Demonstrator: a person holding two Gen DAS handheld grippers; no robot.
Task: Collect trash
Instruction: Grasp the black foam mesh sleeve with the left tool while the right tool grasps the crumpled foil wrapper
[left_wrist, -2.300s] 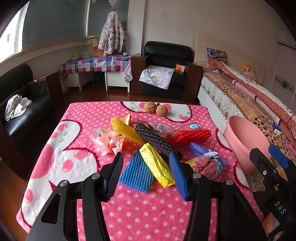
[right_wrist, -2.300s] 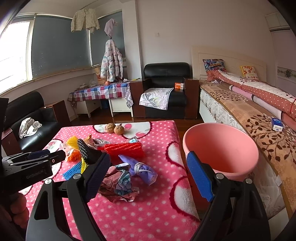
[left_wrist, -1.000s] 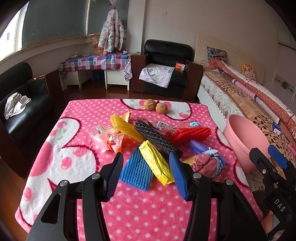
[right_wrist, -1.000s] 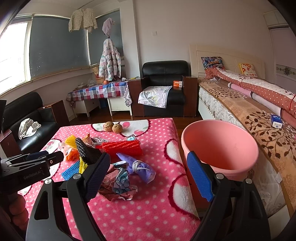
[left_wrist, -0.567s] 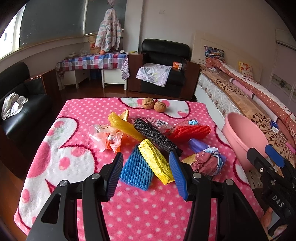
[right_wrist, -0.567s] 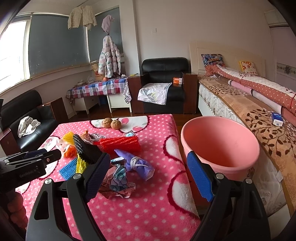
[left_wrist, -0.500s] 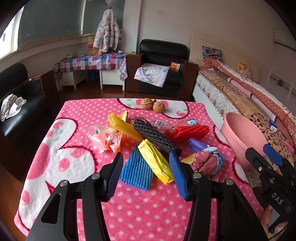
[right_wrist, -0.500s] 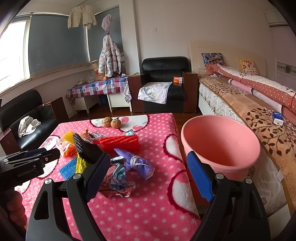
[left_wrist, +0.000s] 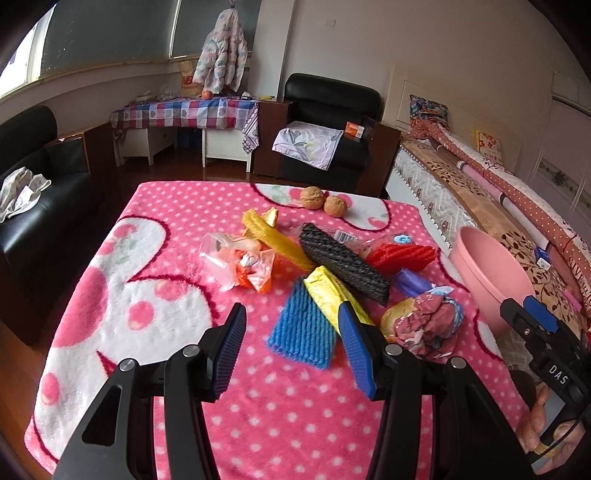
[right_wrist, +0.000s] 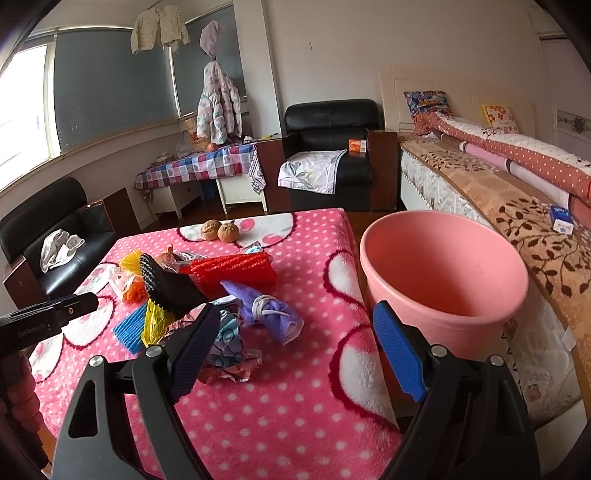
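Left wrist view: two walnuts near the blanket's far edge; one pink basin; both the left gripper and the right gripper gape wide, empty.

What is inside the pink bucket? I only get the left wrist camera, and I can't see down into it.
Observer: The right wrist view looks into the pink bucket. No trash shows inside.
Operator: Is the other gripper holding something?
Observer: No. The right gripper has its jaws open with nothing between them.
Operator: What's that purple thing?
Observer: A purple bundle with a white cord wrapped around it, lying beside the crumpled wrapper.
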